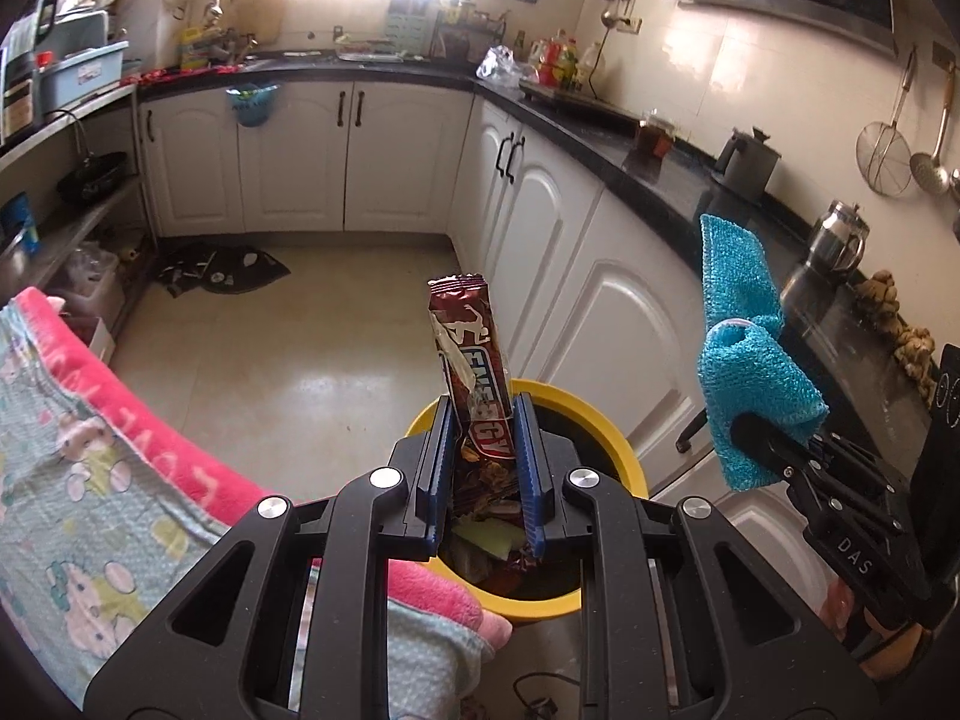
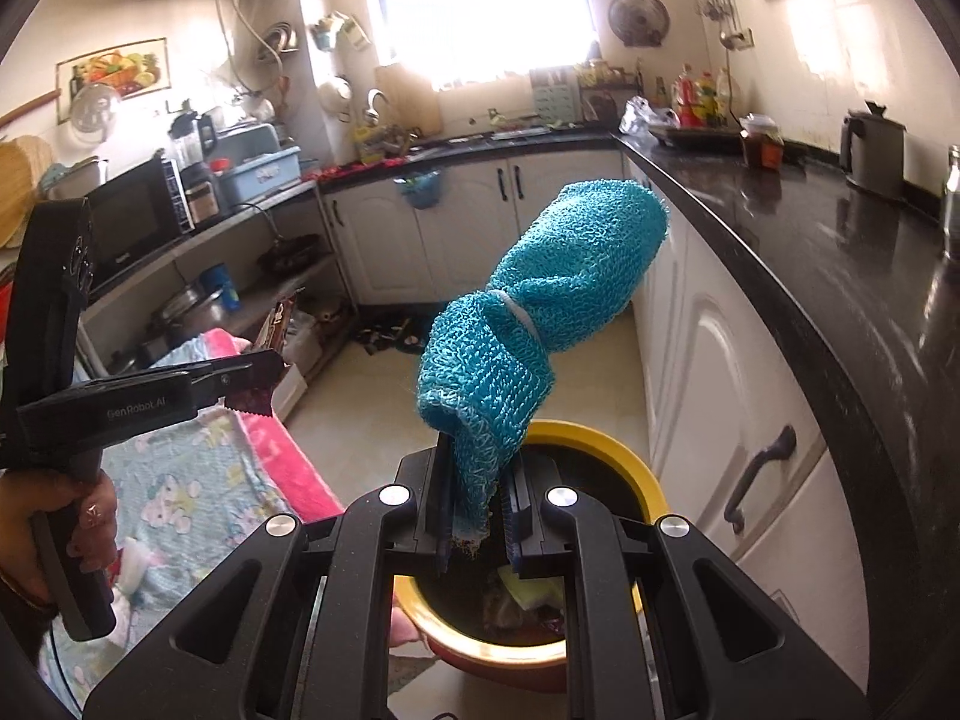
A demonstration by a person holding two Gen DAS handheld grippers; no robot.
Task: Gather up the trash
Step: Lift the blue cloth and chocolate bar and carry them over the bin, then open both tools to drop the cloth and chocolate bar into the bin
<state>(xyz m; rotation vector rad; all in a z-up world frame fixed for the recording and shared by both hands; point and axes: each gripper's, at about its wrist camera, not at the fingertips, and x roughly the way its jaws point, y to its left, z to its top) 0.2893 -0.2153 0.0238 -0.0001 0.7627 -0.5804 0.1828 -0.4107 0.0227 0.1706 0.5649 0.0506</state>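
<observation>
The left gripper is clamped on a brown foil energy-bar wrapper, whose long axis is held upright along the fingers. Directly below and just ahead, the yellow-rimmed round waste bin is seen, with litter already inside. The right gripper is closed on a turquoise knitted mesh cloth, likewise held above the bin; both grippers appear equally near.

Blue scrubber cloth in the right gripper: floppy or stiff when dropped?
Probably semi-stiff: the blue scrubber cloth stands up above the right gripper without drooping. Its open, coarse knit suggests it's light. It would likely land softly in the yellow bin.
</observation>
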